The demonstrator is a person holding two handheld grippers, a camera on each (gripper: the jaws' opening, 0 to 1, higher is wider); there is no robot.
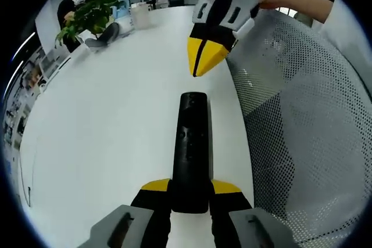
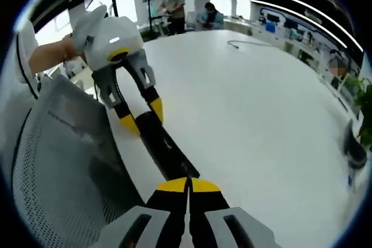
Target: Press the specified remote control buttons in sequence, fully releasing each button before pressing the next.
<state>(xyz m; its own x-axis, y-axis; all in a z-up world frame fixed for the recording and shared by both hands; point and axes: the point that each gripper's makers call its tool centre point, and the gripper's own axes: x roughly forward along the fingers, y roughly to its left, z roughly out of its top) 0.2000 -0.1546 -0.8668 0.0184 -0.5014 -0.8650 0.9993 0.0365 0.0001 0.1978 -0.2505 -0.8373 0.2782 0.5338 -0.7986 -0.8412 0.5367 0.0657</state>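
While the left claw (image 1: 190, 193) grips the remote (image 1: 191, 143), the right claw (image 2: 187, 185) hovers clenched above it.

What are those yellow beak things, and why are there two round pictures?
The yellow beaks are the tips of two grabbing tools that a person holds, one in each hand. Each tool carries a camera, so you get two round pictures. In the left gripper view, the left tool pinches the near end of a black remote control over a big white table. The right tool comes in from above with its tips closed, aimed at the remote's far end. The right gripper view looks back along the remote. A mesh chair stands beside the table, and a green plant sits far off.
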